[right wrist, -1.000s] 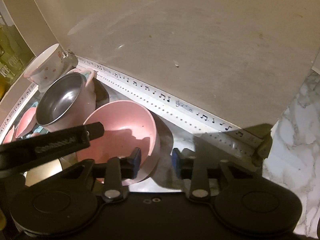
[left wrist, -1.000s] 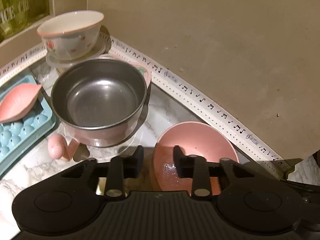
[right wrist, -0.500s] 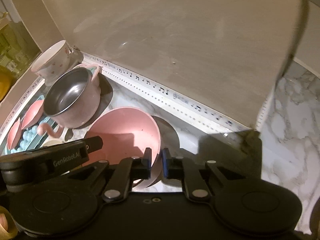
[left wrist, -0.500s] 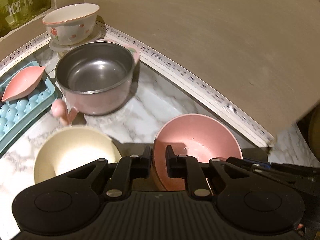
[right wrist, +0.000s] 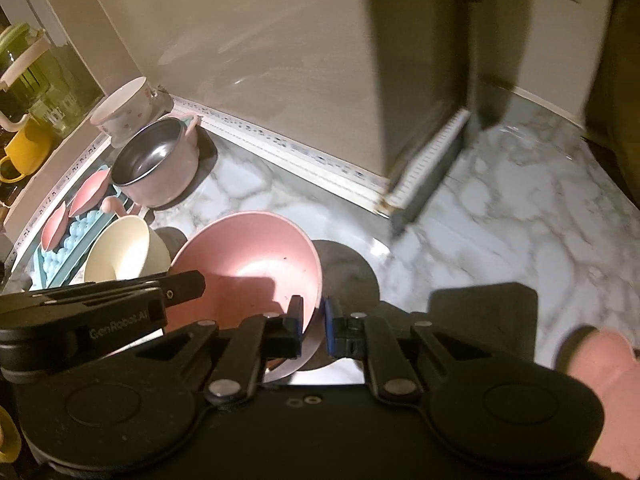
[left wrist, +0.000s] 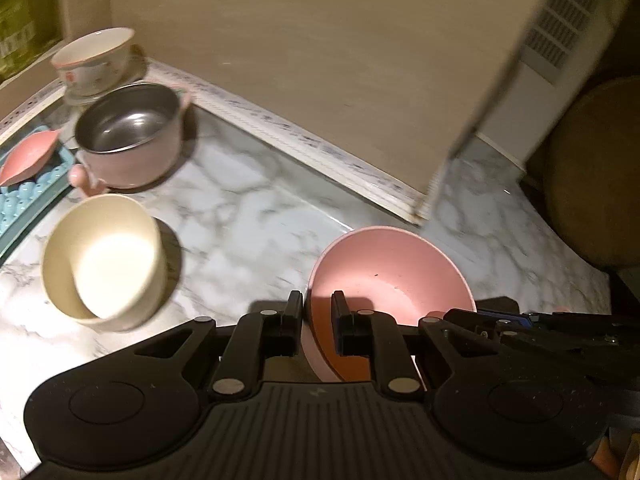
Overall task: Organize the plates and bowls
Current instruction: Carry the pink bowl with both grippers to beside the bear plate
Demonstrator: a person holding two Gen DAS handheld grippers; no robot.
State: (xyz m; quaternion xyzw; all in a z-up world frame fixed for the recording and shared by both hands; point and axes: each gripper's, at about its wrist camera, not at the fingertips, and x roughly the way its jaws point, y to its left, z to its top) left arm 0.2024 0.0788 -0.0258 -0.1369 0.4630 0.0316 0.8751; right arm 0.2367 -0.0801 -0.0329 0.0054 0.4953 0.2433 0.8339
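Both tools (left wrist: pixel 316 320) (right wrist: pixel 312 326) clamping pink bowl (left wrist: pixel 392 276) rim

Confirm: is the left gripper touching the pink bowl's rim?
Touching. In the left wrist view the left gripper straddles the pink bowl, its fingers pinching the near rim; the right gripper clamps the opposite rim.

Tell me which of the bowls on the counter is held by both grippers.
The plain pink bowl: the left gripper and right gripper each have jaws shut on its rim. The cream bowl, steel-lined pot and flowered bowl stand free.
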